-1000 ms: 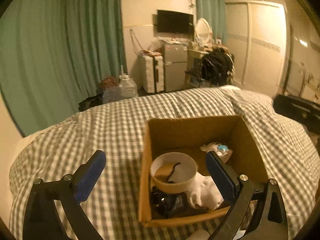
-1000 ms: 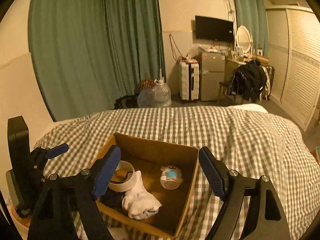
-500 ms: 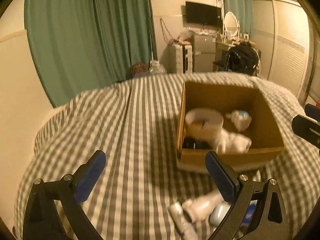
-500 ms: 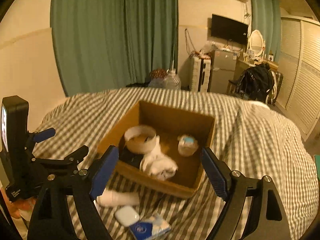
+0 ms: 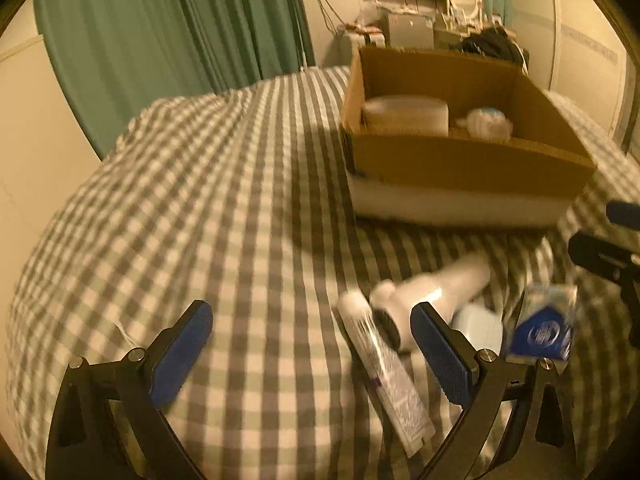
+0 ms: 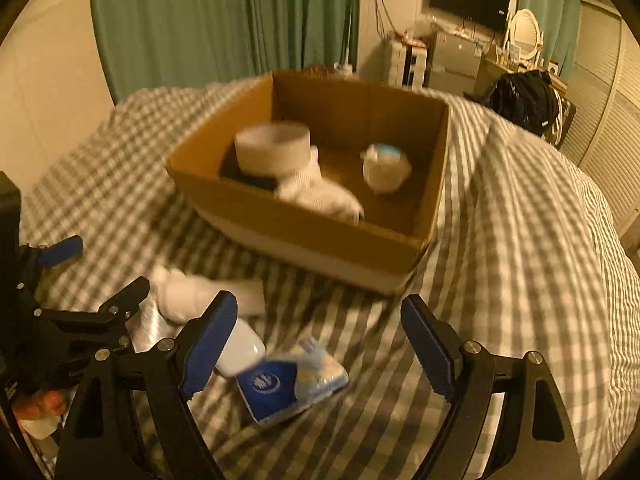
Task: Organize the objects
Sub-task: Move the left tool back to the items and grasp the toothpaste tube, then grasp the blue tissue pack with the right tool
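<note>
A cardboard box (image 5: 460, 160) (image 6: 320, 232) stands on the checked bedspread, holding a tape roll (image 6: 272, 146), a white sock (image 6: 320, 196) and a small white toy (image 6: 386, 166). In front of it lie a white bottle (image 5: 432, 288) (image 6: 200, 292), a tube (image 5: 384, 372), a small white case (image 6: 240, 350) and a blue tissue pack (image 5: 542, 328) (image 6: 288, 384). My left gripper (image 5: 312, 356) is open and empty, low over the bed left of these. My right gripper (image 6: 320, 348) is open and empty above the tissue pack.
The checked bedspread (image 5: 220, 200) spreads wide to the left of the box. Green curtains (image 6: 224, 20), a wardrobe, a TV and furniture stand beyond the bed. The left gripper's body (image 6: 60, 320) shows at the left of the right wrist view.
Both grippers have drawn back and dropped from over the box to the loose items in front of it. Both stay open.
</note>
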Tool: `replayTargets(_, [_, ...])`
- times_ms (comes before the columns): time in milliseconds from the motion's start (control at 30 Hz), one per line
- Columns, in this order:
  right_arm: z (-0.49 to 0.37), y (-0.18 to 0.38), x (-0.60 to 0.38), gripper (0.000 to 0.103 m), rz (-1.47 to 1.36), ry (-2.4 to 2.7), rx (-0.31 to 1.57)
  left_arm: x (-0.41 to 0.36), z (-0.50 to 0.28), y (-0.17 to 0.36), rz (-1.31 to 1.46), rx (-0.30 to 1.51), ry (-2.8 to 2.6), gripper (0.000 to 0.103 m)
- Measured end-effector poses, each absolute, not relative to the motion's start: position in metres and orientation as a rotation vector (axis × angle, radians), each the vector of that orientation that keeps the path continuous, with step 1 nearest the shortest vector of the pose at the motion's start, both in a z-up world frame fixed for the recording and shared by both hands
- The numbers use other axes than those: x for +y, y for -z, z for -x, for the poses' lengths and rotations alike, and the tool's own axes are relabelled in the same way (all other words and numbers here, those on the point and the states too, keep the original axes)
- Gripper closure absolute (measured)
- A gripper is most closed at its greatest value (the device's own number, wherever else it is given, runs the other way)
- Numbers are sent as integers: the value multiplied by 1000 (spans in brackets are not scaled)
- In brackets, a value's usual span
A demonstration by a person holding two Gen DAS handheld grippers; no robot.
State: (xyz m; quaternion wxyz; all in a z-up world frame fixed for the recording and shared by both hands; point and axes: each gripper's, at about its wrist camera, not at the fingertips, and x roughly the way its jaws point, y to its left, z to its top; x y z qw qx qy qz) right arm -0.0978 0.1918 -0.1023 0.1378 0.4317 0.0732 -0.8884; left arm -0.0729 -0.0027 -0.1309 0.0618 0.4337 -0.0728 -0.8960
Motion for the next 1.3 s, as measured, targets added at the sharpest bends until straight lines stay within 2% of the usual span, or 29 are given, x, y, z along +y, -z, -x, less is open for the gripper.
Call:
replayTargets(167, [101,111,196,19,-1289,2561,210,13,72,154,-1402,-310,2687,3])
replayTargets(200, [101,112,197,19,-1294,2560,204,16,71,157,-1413,-328,2690,7])
replayTargets(267, [102,114,199,19,-1307,2556,193,23,70,164,-1432,-377,2691,21])
replayTargets(300, [102,114,200,19,-1312,2551,186,27,70,166,-1434,-404,2685,33])
replayTargets(600, [97,116,200,19,-1308,2541,169,36,52,152,-1435,-409,2750,70])
replayTargets(700, [97,115,200,19,-1311,2539,164,41,48,153,-1457,-420,2752,70])
replayTargets(800, [98,115,199,19,-1318,2536,164,40,53,164,-1535,-387,2722,57])
replayTargets(1033, [100,119,197,19,-1348,2525,173,39,53,169,-1581,-340,2713,54])
replayTargets(1067, [100,120,197,19,-1352,2522,175,39,56,169,-1581,-334,2718,57])
replayTargets(1133, [99,121,196,19,-1357,2514,180,40,52,165,-1572,-303,2739,71])
replayTargets(1233, [96,125,192,19,-1369,2493,196,38,49,155,-1558,-261,2758,81])
replayTargets(1300, [94,130,188,19,-1389,2464,225,34,45,142,-1518,-264,2777,83])
